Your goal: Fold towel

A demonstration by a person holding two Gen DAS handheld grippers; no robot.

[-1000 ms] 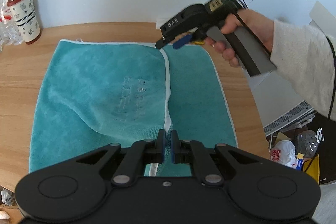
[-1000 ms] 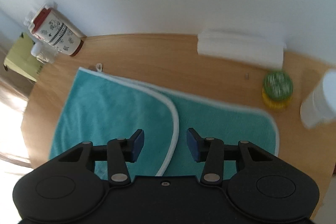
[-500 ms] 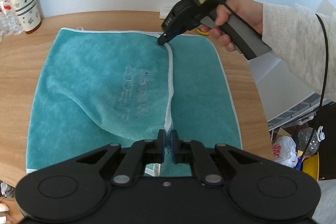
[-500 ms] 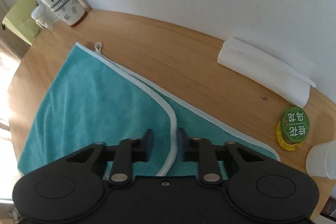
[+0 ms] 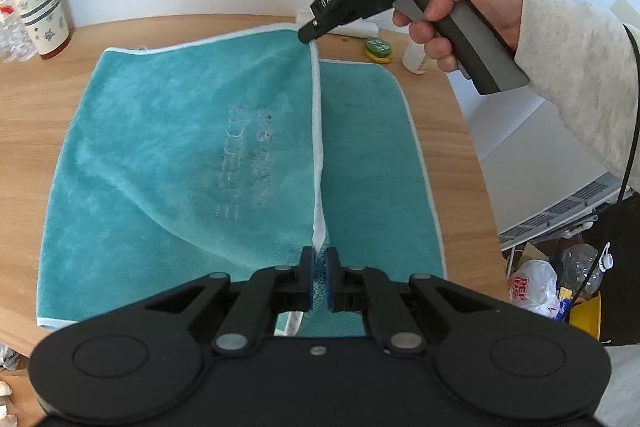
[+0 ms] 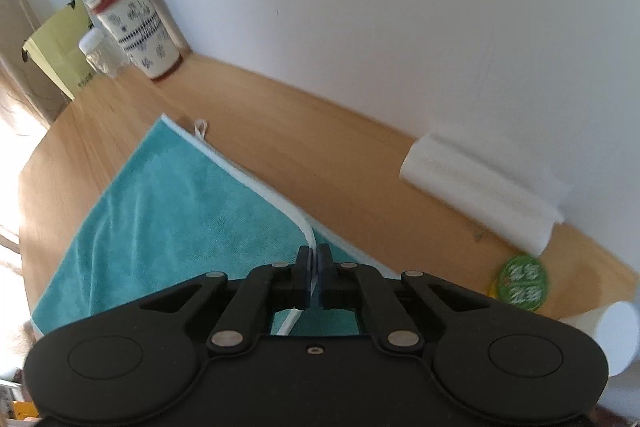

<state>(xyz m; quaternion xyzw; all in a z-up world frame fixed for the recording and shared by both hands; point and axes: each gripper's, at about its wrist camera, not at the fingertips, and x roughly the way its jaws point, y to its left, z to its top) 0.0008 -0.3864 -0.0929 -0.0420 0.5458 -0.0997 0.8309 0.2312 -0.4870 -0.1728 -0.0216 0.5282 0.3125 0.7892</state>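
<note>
A teal towel (image 5: 168,147) with white piping lies on the round wooden table (image 5: 32,87), its left part folded over toward the right. My left gripper (image 5: 319,265) is shut on the near end of the folded white edge. At the far end, my right gripper (image 5: 308,37), held by a person's hand (image 5: 460,11), is shut on the same edge and lifts it off the table. In the right wrist view the right gripper (image 6: 315,263) pinches the white hem, with the towel (image 6: 160,227) spreading out to the left below it.
A patterned tumbler with a red lid (image 5: 38,7) stands at the far left by the wall. A white folded cloth (image 6: 480,191), a green-lidded jar (image 6: 520,281) and a white cup (image 6: 612,335) sit at the far right. Bags and a bottle (image 5: 560,279) lie beyond the table's right edge.
My right gripper closed on the towel's white hem at the far end and raised it off the table. The left gripper kept its hold at the near end.
</note>
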